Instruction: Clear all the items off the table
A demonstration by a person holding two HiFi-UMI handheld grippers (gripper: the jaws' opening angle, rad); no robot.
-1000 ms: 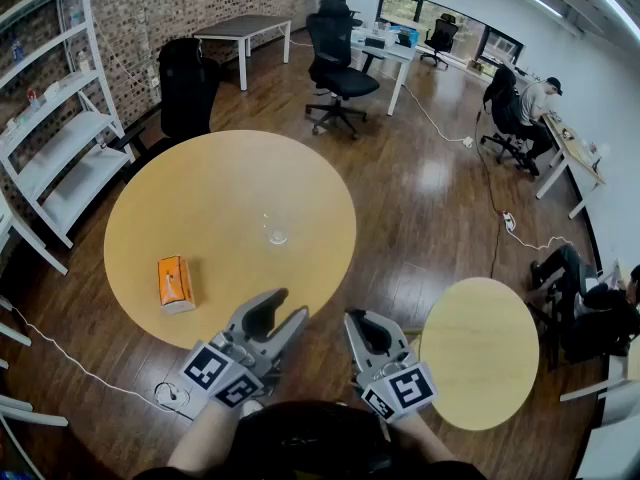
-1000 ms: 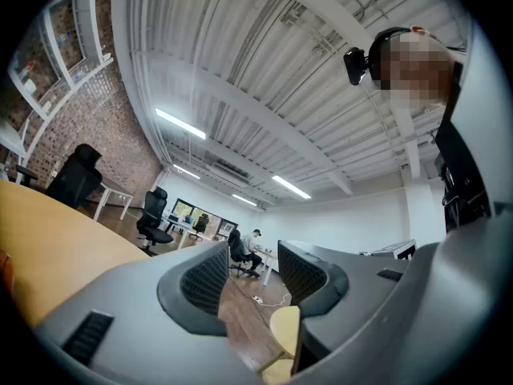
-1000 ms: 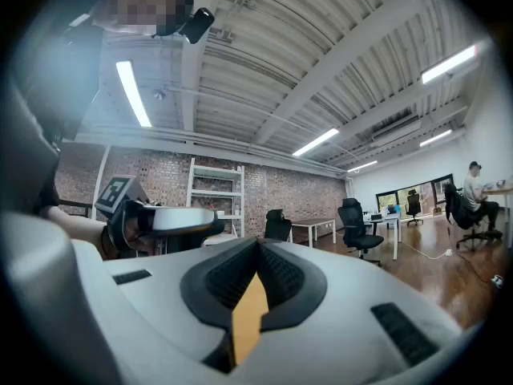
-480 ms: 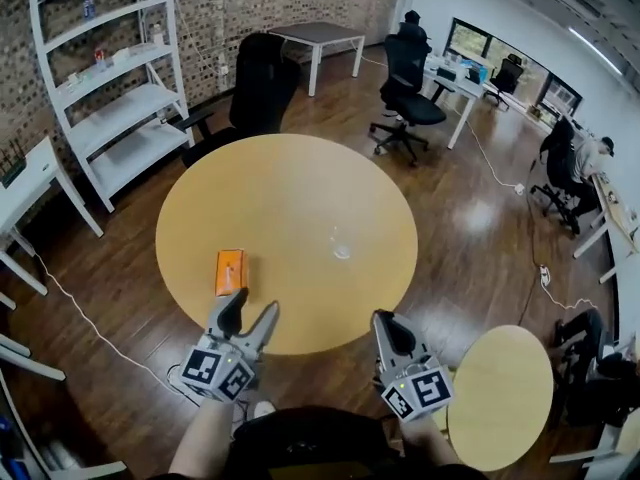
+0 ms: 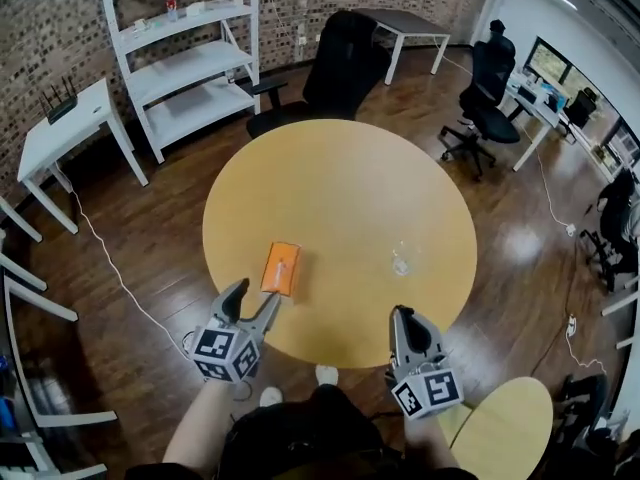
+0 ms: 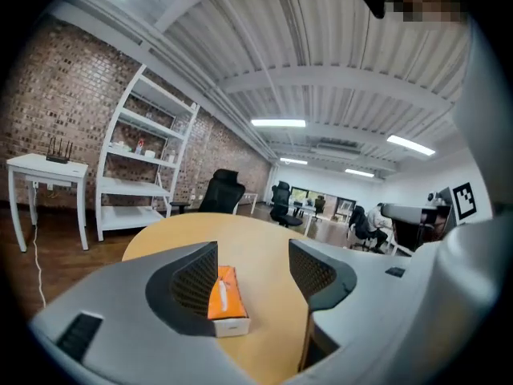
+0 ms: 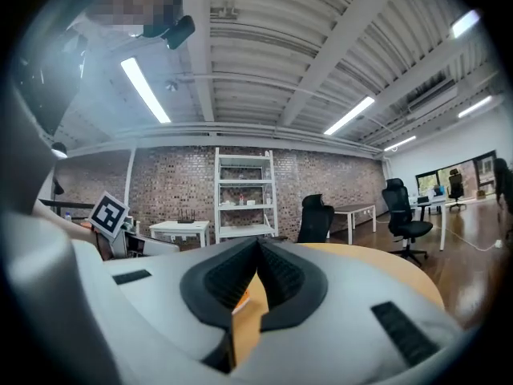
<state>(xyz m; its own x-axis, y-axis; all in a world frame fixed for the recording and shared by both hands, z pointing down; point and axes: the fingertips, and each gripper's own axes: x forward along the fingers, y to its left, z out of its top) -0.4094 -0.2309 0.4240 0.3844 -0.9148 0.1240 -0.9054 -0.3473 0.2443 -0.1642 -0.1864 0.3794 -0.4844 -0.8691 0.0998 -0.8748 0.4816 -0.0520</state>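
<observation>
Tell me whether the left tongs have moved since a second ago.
Yes. The left tongs swung from right of the orange box to just short of it at the table edge, jaws just opening, the box ahead, untouched.

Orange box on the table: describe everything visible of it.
The orange box is a flat oblong, seemingly cardboard, with an orange top, a pale strip along its middle and a white end face. It lies flat on the round table, near the person's edge. Only the table touches it.
</observation>
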